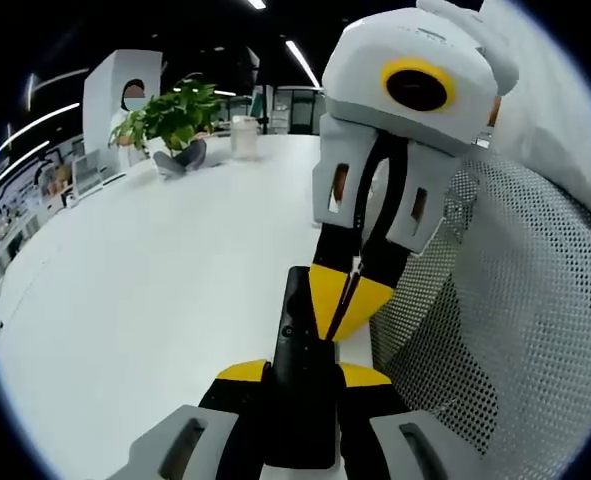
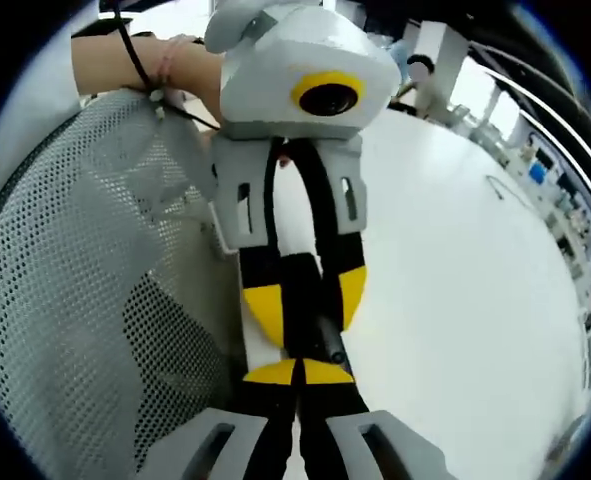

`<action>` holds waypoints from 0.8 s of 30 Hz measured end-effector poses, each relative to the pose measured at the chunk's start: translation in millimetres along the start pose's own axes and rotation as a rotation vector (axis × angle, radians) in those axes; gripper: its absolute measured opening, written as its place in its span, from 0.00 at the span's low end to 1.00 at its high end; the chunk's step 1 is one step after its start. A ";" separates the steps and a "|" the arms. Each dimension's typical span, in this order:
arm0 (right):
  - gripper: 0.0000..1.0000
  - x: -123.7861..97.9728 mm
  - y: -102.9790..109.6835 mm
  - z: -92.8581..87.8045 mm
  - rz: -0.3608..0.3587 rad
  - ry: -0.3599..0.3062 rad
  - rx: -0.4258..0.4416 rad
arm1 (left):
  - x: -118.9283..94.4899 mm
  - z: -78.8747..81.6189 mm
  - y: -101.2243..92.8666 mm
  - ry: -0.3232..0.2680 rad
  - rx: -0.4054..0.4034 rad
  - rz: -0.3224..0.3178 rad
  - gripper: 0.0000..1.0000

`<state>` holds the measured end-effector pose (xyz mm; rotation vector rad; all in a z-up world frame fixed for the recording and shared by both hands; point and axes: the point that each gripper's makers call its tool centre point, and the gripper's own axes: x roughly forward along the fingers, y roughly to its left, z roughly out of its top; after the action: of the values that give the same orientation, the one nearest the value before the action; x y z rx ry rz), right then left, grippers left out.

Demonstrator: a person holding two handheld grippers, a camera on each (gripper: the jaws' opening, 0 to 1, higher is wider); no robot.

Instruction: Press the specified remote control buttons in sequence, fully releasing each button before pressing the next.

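A black remote control (image 1: pixel 300 405) stands between the yellow-tipped jaws of my left gripper (image 1: pixel 303 373), which is shut on its lower part. My right gripper (image 1: pixel 343 305) comes down from the upper right with its jaws shut together, and its yellow tips touch the remote's face near the top. In the right gripper view my right gripper (image 2: pixel 300 372) rises from the bottom, shut, against the remote (image 2: pixel 301 290), seen edge-on. The left gripper (image 2: pixel 305 305) hangs from the top of that view, clamped on the remote.
A grey mesh chair back (image 1: pixel 495 320) stands close on one side, also in the right gripper view as the chair back (image 2: pixel 65 280). The white table (image 1: pixel 155 280) stretches away, with a potted plant (image 1: pixel 175 118) and a jar (image 1: pixel 243 135) at its far end. A person's wrist (image 2: pixel 155 62) shows.
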<state>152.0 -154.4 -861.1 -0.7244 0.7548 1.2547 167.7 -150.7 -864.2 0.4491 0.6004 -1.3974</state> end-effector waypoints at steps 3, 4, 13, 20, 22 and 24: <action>0.00 -1.0 1.7 0.0 -0.033 0.007 -0.102 | 0.1 0.0 -0.1 0.001 0.008 0.002 0.25; 0.00 -1.4 2.8 -2.4 -0.045 0.043 -0.154 | 0.4 0.3 -0.1 0.001 0.008 0.002 0.25; 0.00 -5.8 -5.2 -3.4 -0.096 0.056 -0.132 | 0.4 -0.4 0.1 0.007 0.028 0.004 0.25; 0.00 -4.3 -7.3 -0.8 -0.074 0.057 -0.116 | 0.4 -0.2 -0.2 0.007 0.030 0.002 0.25; 0.00 -3.8 -8.7 2.9 -0.074 0.047 -0.114 | 0.4 -0.6 -0.1 0.007 0.031 0.003 0.25; 0.00 -3.5 -11.8 4.7 -0.081 0.049 -0.121 | 0.4 -0.6 -0.1 0.007 0.031 0.003 0.25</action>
<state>163.5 -154.3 -854.8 -0.8787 0.6862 1.2202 167.5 -150.7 -865.0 0.4798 0.5848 -1.4046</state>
